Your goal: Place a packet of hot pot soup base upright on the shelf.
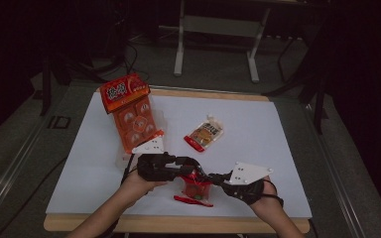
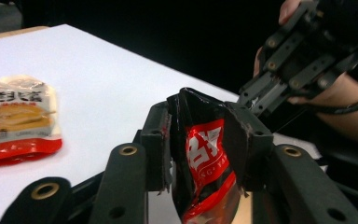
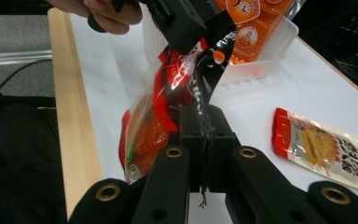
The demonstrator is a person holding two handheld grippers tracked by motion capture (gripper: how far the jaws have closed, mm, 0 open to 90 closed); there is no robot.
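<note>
Both grippers clenched on red snack packet (image 1: 197, 186), held just above table's (image 1: 258, 144) near edge: left gripper (image 2: 200, 149) grasps top, right gripper (image 3: 204, 122) pinches film edge. Packet looks partly torn; torn strip (image 1: 192, 201) below. Opening unfinished.

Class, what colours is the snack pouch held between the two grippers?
The snack pouch is black and red with white lettering, clearest in the left gripper view.

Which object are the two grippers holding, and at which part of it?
Both hold the red snack pouch above the table. The right gripper is shut on its top edge; the left gripper has its jaws around the upper part of the pouch.
</note>
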